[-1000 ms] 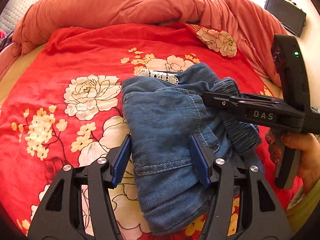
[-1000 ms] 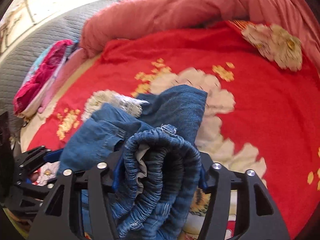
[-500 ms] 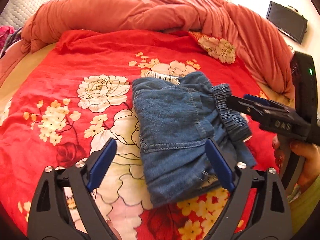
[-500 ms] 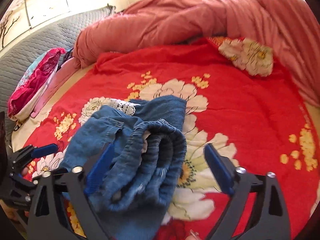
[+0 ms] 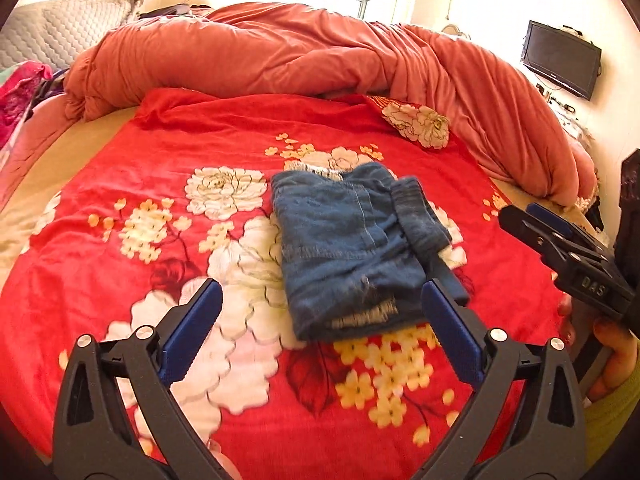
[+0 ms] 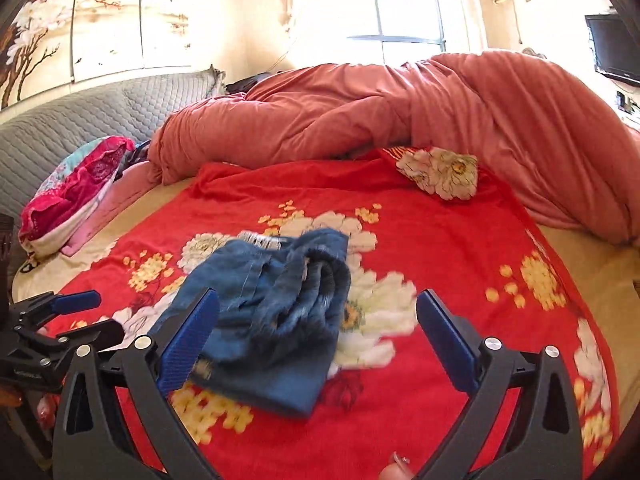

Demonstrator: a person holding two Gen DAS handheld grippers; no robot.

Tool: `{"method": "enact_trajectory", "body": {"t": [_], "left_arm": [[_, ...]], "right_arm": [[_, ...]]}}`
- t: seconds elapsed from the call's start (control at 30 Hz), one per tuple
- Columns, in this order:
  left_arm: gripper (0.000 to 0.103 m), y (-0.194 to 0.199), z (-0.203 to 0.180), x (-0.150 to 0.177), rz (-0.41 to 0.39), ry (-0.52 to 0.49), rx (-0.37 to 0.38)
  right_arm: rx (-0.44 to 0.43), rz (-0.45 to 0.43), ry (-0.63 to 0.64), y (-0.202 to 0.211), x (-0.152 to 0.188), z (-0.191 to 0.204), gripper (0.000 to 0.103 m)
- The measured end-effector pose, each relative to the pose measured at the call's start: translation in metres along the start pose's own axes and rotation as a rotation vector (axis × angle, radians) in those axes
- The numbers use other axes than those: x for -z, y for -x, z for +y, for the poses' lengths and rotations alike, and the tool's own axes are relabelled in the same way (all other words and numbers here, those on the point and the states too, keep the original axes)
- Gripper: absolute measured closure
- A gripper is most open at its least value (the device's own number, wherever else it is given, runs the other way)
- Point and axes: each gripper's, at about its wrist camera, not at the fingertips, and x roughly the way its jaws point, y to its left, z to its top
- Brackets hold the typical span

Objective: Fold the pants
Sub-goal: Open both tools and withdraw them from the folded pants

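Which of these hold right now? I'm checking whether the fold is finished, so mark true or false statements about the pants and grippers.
1. The left gripper is open. True.
2. The right gripper is shut on the pants. False: it is open, holding nothing.
3. The denim pants lie folded on the red floral blanket. True.
4. The pants rest on the orange duvet. False: the duvet is bunched behind them.

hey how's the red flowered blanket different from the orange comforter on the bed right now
The red flowered blanket lies spread flat, while the orange comforter is bunched in a rumpled heap along the far side. The blanket is bright red with white and yellow flowers; the comforter is plain, with no print. The folded denim pants rest on the blanket, not the comforter. Both are on the same bed.
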Motion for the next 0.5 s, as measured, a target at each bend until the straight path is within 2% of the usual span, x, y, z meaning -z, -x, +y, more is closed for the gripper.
{"method": "enact_trajectory", "body": {"t": [0.1,0.3,0.5], "left_arm": [[0.009,0.004,-0.003,0.014,0.013,-0.009,-0.003],[0.009,-0.007,-0.001,0.037,0.064,0.013,-0.013],[0.009,-0.017,0.007,0.042,0.086,0.035,-0.020]], "right_arm": [[0.002,0.027,-0.024,0.009,0.015,0.001,0.005],[0.050,0.148,-0.047,0.002,0.043,0.002,0.005],[0.069,0.161,-0.050,-0.003,0.046,0.000,0.005]]}}
